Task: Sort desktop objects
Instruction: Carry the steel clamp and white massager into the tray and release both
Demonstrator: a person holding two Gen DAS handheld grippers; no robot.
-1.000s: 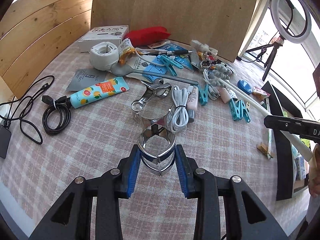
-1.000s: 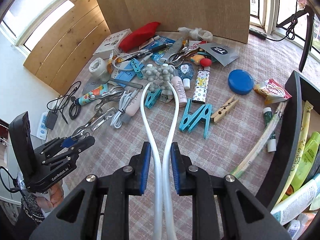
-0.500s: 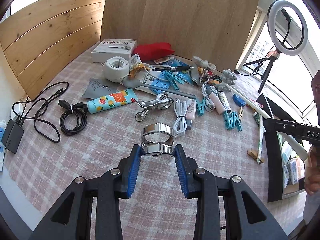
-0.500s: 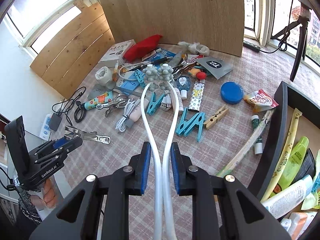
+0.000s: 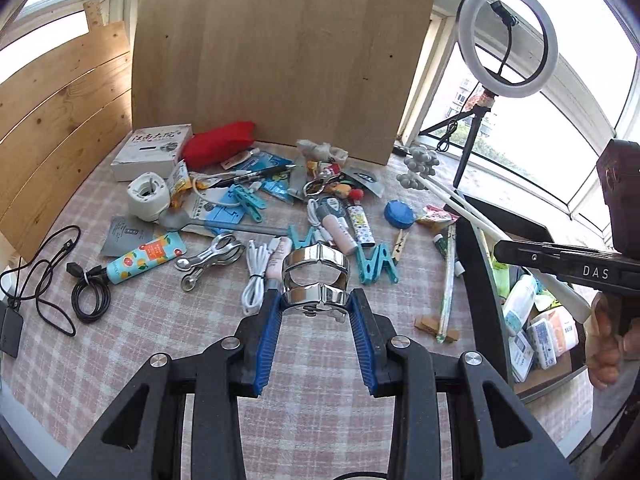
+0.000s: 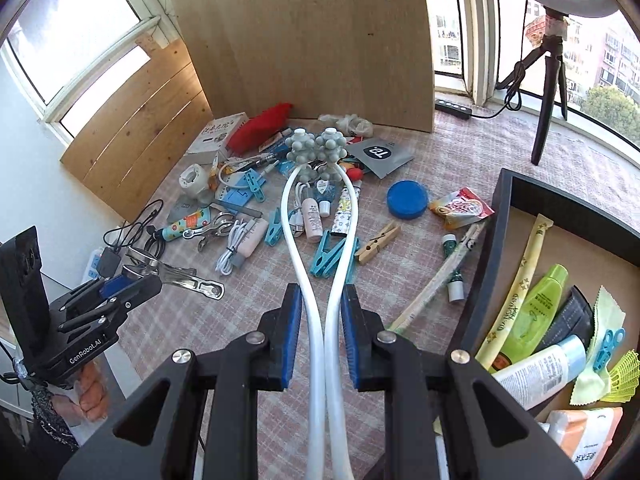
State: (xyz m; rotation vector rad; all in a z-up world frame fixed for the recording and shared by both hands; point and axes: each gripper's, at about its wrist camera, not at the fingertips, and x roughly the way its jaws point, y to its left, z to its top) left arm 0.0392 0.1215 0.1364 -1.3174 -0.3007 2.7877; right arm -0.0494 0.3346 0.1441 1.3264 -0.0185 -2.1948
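left gripper [image 5: 316,300]: blue pads clamped on a shiny metal clip [image 5: 315,280], jaws roughly a third apart; clip was held clear above the checked tablecloth [image 5: 120,364]. From the right wrist view, same gripper [image 6: 136,280] at far left with the clip [image 6: 176,276] sticking out level.
right gripper [image 6: 322,312]: pads pinched on the two white arms of a neck massager [image 6: 320,240], jaws narrow; arms bowed out past the pads and met again at the grey knobbed balls [image 6: 318,148].
right gripper, seen from left wrist: black body [image 5: 560,268] at right edge, a hand [image 5: 608,344] under it, massager [image 5: 452,200] angled up toward the window.
near clutter: teal clothespins [image 6: 328,256], wooden clothespin [image 6: 378,242], white cable bundle [image 5: 256,276], second metal clip [image 5: 212,258] lying flat.
mid clutter: fruit-print tube [image 5: 146,258], black coiled cable [image 5: 90,296], blue round lid [image 6: 408,200], snack sachet [image 6: 460,208], patterned lighter [image 6: 344,212].
black tray [image 6: 480,280]: right of the pile, held tubes, a green bottle [image 6: 532,312], wipes pack.
far: white box [image 5: 154,150], red pouch [image 5: 220,144], white tape dispenser [image 5: 146,196], all in front of an upright wooden board [image 5: 280,60].
beyond table: ring light [image 5: 506,40] on a tripod by the window.
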